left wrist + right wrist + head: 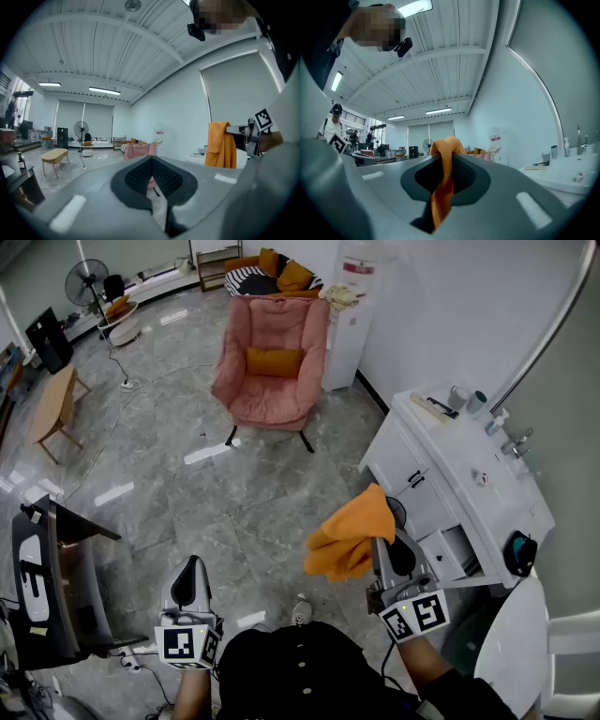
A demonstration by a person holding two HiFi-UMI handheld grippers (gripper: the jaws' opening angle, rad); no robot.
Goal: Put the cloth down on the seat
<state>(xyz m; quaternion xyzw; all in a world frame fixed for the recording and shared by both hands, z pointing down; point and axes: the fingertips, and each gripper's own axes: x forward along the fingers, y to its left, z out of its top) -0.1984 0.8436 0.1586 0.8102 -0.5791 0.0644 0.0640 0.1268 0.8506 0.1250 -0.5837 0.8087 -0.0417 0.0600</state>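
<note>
Right tongs (446, 174) are clenched on the cloth (442, 190). Orange fabric is pinched between the pads, with a fold bulging past the tips and a tail hanging below. In the head view the right tongs (382, 551) hold the cloth (352, 542) bunched up in mid-air over the floor. Left tongs (151, 180) are closed tip to tip and empty, held low on the person's left (190, 579).

Handling, my read:
- The cloth is light, soft and limp, with no shape of its own, so it will drape and swing as it's carried.
- It's not fragile, and the weave looks grippy rather than slick.
- The pinch on a gathered fold is fine for carrying, so I see no need for the second tongs.
- To set it down, I'd lower until fabric rests on the cushion surface and then let go. Released higher up, it likely lands in a heap or slides off the front.

Target is the pink armchair (272, 381) across the floor, well apart from the cloth. An orange cushion (274, 360) sits against its back. The seat (267, 409) in front of that is bare.

Containers:
- A white counter (469, 486) stands just beside the right tongs.
- Two cups (457, 396) sit near its far end; I can't see their contents.
- There's an open compartment (453, 549) below the top; I can't tell what's inside.
</note>
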